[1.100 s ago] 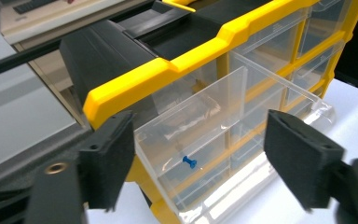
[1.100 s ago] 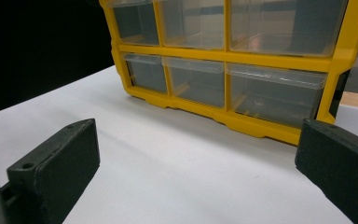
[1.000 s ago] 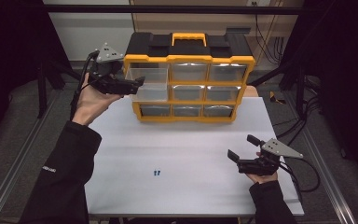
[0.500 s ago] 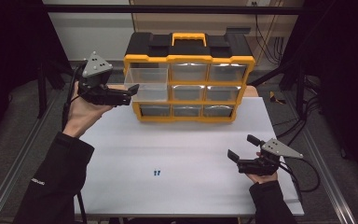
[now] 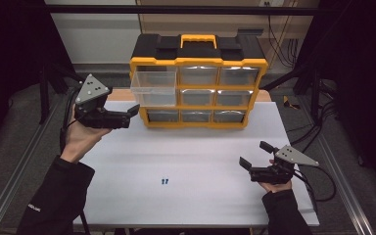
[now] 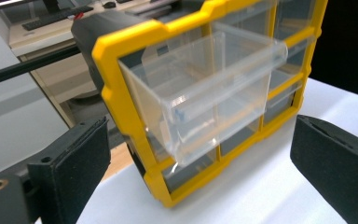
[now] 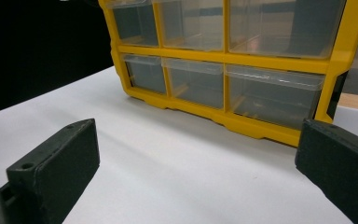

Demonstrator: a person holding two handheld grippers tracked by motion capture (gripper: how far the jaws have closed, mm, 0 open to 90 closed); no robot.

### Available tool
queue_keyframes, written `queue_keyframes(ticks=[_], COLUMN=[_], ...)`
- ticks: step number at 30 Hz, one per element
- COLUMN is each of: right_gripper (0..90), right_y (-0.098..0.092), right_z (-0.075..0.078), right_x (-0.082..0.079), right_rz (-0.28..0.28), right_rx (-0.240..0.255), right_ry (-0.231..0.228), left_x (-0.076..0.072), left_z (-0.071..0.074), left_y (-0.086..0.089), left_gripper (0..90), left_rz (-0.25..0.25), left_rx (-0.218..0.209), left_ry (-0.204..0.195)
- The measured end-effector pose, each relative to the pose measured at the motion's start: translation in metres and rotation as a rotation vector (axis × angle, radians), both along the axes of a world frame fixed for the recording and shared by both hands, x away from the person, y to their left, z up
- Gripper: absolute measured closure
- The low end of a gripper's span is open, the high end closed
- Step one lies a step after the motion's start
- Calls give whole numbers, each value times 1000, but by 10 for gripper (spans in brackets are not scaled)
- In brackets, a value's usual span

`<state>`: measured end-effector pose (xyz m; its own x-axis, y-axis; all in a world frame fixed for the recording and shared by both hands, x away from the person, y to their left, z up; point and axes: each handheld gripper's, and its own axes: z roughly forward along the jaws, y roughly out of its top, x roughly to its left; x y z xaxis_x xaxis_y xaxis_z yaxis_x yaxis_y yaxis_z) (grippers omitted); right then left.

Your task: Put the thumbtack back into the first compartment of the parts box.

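Note:
A yellow and black drawer cabinet [image 5: 199, 61] stands at the back of the white table [image 5: 200, 147]. Its top-left clear drawer [image 5: 154, 89] is pulled out and looks empty. In the left gripper view that drawer [image 6: 205, 88] juts toward me, beyond the wide-apart jaws. My left gripper [image 5: 131, 115] hovers just left of the cabinet, below the drawer; its jaws have just been opening and hold nothing. My right gripper [image 5: 255, 154] rests open at the table's front right, facing the cabinet's lower drawers [image 7: 200, 81]. A pair of tiny blue items [image 5: 164, 181] lies on the table near the front.
The other drawers of the cabinet are pushed in. A black frame bar [image 5: 186, 9] crosses above the cabinet. Cables [image 5: 323, 176] trail off the table's right edge. Dark stands and floor surround the table.
My left gripper has drawn back from the pulled-out drawer, moving left and downward, and its jaws now stand apart. The right gripper has stayed still.

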<state>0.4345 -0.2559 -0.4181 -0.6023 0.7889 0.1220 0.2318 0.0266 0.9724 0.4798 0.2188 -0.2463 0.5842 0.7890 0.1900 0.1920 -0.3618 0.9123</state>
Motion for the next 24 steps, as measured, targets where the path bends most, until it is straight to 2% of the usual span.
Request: queue_keyframes(ticks=[9, 16, 24], right_gripper=[3, 3, 3], right_y=[1, 1, 1], right_z=[0, -1, -1], right_x=[0, 0, 0], right_rz=[2, 0, -1], right_rx=[-3, -1, -4], right_ry=[1, 2, 4], left_x=[-8, -16, -27], left_z=[-30, -49, -69], left_y=[10, 15, 13], left_gripper=[47, 47, 45], left_rz=[-4, 1, 2], left_rx=[-37, -62, -55], left_ry=[18, 28, 34])
